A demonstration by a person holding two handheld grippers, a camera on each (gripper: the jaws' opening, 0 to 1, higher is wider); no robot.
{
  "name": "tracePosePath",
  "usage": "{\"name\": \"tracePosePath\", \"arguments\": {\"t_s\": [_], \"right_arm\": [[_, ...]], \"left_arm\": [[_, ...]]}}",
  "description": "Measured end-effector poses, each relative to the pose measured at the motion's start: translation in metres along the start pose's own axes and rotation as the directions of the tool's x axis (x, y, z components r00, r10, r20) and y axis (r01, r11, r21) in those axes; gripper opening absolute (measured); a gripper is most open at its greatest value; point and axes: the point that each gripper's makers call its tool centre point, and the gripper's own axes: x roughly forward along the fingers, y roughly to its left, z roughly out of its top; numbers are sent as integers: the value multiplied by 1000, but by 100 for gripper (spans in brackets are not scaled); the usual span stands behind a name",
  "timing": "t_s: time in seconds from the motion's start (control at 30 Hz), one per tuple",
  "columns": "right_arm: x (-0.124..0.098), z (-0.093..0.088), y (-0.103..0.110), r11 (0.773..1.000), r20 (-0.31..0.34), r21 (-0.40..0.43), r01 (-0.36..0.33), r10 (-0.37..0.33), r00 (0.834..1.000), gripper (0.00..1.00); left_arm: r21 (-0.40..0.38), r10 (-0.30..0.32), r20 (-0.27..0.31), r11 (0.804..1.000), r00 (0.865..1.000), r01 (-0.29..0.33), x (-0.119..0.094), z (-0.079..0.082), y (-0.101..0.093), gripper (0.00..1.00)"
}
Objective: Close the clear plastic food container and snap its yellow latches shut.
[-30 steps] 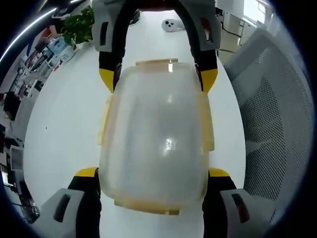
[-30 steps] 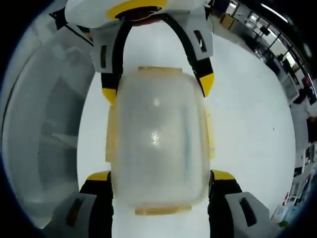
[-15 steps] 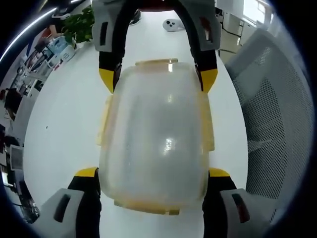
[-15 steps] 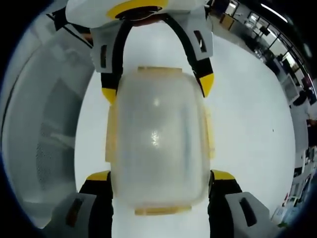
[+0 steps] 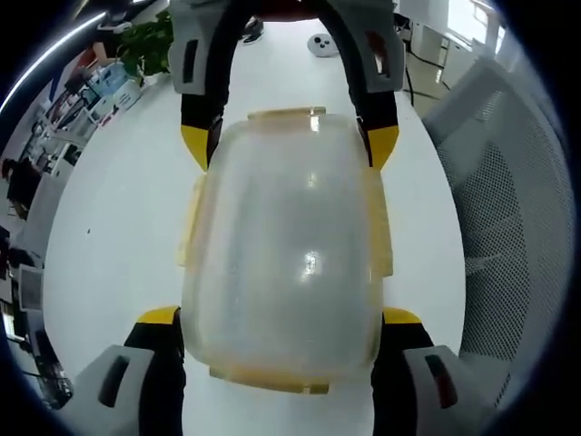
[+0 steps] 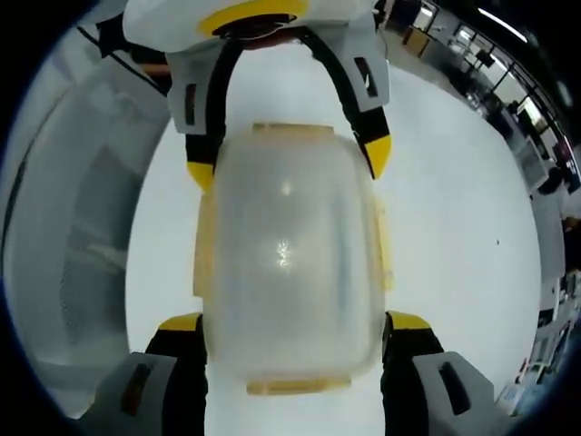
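Both grippers, left gripper and right gripper, hold the clear container by its ends. It looks light, stiff and slippery; grip near the yellow latches.

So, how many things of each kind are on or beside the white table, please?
Clear plastic food container: 1
Grippers: 2, left and right
White mesh chair: 1
Potted plant: 1
Small white device: 1
Total: 6

Hidden and hard-to-see bits

The cloudy container hides the table under it, and I cannot tell what is inside. The small thing far back is too tiny to tell.
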Motion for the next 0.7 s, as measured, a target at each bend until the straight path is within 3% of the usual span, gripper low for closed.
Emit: {"name": "tracePosePath", "arguments": {"t_s": [0.7], "right_arm": [[3, 2, -19, 1000, 8, 1, -1, 1, 1000, 79]], "left_arm": [[6, -3, -8, 1000, 1000, 3, 4, -3, 19, 87]]}}
